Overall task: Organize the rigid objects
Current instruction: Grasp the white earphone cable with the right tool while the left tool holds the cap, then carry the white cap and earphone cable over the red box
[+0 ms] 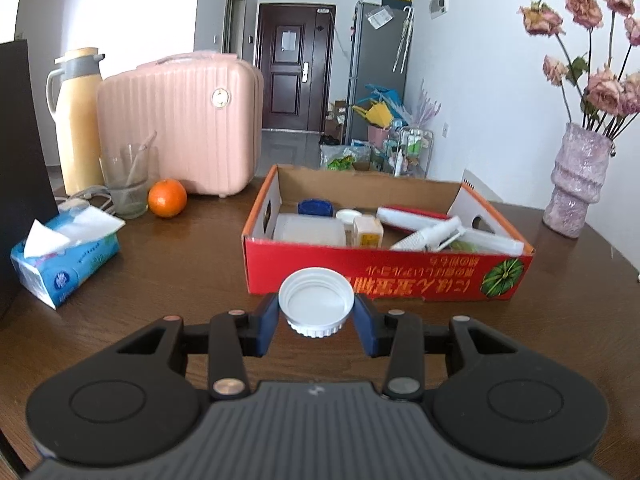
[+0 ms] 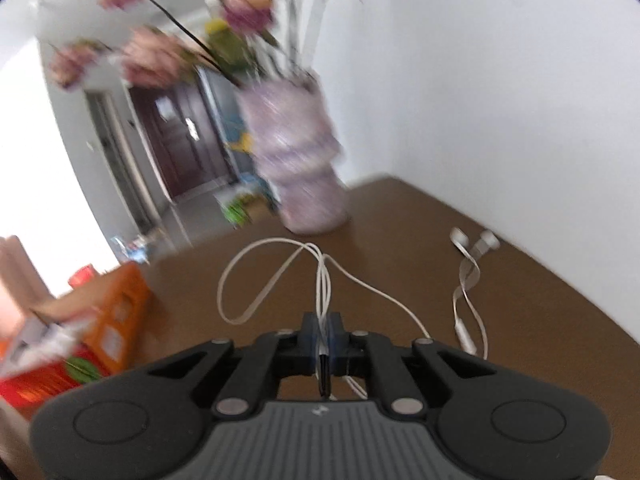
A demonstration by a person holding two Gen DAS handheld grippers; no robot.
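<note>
In the left wrist view my left gripper [image 1: 317,312] is shut on a white ribbed plastic lid [image 1: 316,300], its hollow side up, held above the wooden table just in front of a red cardboard box [image 1: 384,276]. The box holds a white container, a blue lid, small jars and white tubes. In the blurred right wrist view my right gripper [image 2: 323,326] is shut on the cable of white wired earphones [image 2: 320,280]. The cable loops forward and trails right to the earbuds [image 2: 476,240] lying on the table.
A tissue pack [image 1: 64,264], an orange [image 1: 167,198], a glass [image 1: 126,184], a cream thermos [image 1: 78,120] and a pink case [image 1: 180,120] stand left of the box. A pink vase with dried roses [image 1: 580,184] stands at the right, close ahead of the right gripper [image 2: 296,160].
</note>
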